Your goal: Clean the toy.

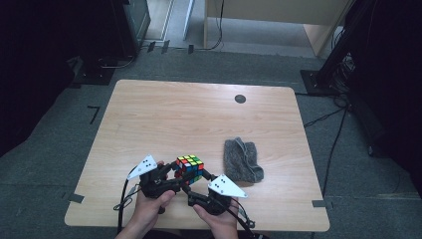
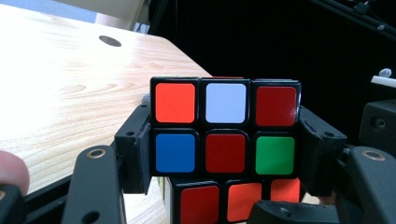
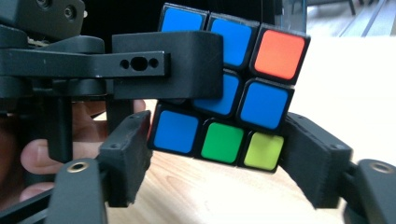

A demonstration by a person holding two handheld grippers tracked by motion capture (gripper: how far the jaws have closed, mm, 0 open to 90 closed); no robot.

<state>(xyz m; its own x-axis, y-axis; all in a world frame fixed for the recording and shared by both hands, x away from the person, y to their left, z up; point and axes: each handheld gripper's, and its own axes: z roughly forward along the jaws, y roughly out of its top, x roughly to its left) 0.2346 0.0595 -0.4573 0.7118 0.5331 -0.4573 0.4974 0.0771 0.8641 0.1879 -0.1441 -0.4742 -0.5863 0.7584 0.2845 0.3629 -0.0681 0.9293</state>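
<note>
**Cube could jam or slip mid-twist**

The puzzle cube [image 1: 189, 168] is held off the table [image 1: 199, 114] near its near edge, between both tools. The left gripper [image 1: 169, 172] is clamped on the cube's upper two layers; the right gripper [image 1: 196, 179] has its jaws around the bottom layer, which sits skewed. If that layer is turned while misaligned, it may lock, or the cube may pop free and drop beside the grey cloth [image 1: 242, 159].
</note>
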